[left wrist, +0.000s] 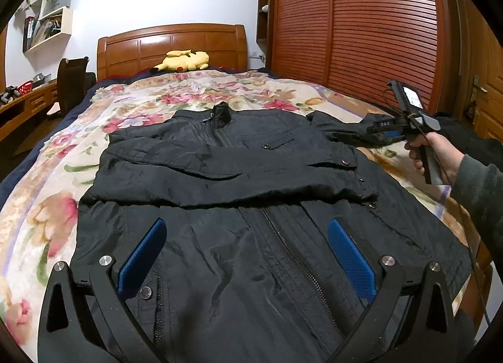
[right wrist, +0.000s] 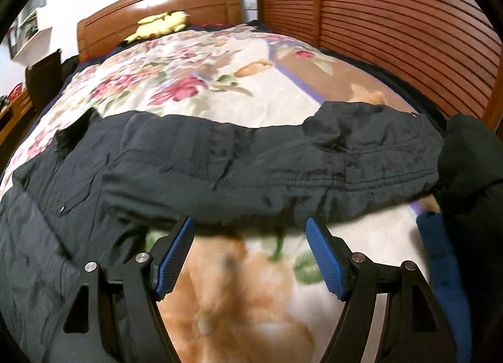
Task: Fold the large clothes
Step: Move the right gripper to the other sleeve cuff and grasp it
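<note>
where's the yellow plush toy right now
The yellow plush toy lies at the far end of the bed, against the wooden headboard, beyond the black jacket; in the right wrist view it sits upper left.

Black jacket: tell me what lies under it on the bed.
Under the black jacket lies a floral blanket, showing all around its edges. One sleeve is folded across the chest. What lies beneath the jacket's middle is covered and unseen.

Home bedroom: wooden headboard (left wrist: pixel 171 45), floral bedspread (left wrist: pixel 195 92), louvered wardrobe (left wrist: pixel 355 26).
</note>
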Demonstrator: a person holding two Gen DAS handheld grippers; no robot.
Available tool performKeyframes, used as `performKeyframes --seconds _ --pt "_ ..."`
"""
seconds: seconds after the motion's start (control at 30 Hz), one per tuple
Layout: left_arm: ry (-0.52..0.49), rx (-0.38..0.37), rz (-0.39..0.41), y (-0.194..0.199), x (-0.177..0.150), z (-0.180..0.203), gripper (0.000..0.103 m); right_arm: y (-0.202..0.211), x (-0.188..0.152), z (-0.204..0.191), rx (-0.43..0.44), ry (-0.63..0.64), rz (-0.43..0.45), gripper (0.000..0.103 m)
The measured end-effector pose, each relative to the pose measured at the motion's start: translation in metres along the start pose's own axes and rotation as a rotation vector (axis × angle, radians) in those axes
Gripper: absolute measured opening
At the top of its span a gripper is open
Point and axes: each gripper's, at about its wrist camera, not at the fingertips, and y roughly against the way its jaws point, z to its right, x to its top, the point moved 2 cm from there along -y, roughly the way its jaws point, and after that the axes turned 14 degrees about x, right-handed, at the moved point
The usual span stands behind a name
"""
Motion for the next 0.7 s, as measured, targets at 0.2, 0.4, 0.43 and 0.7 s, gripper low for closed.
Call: performKeyframes --seconds 0.2,0.4,0.43,0.7 --pt "-0.004 -0.009 -0.012 -0.002 -0.002 0.0 0.103 -0.03 0.005 0.011 -0.037 -0.071 -0.023 0.075" --pt "-0.012 -0.009 -0.013 -0.003 -0.002 0.001 0.103 -0.051 0.005 0.029 -0.057 -0.141 -0.038 0.076" --pt "-0.011 -0.01 -0.014 -0.003 -0.002 0.001 0.103 -0.054 0.005 0.031 -0.053 -0.153 -0.039 0.076" --pt "-0.02 -0.004 -0.027 -0.006 -0.004 0.002 0.103 -0.068 0.011 0.038 -0.036 -0.133 -0.022 0.076"
